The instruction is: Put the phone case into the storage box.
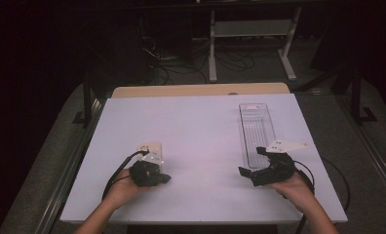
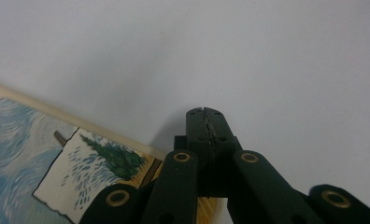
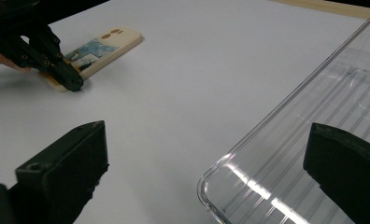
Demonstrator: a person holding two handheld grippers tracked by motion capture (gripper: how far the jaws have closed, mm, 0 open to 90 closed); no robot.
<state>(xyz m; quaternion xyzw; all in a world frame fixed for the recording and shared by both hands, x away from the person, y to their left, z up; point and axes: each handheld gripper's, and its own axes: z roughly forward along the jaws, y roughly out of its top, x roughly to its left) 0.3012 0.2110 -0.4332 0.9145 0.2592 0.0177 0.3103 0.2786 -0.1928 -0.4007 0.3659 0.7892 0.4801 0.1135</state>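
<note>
The left gripper (image 1: 163,178), jaws pressed together, rested its tip at the near end of the phone case (image 3: 96,49), which lay flat on the table (image 1: 201,131), while the right gripper (image 1: 252,165) stood spread beside the tray (image 3: 314,140).

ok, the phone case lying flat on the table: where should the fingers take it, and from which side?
Judging by its pose, take the phone case across its long edges, near the plain end away from the camera holes. It lies flat and thin on the white table, so come from above with fingers straddling the narrow width. The left gripper sits shut beside it and would need to open first.
</note>
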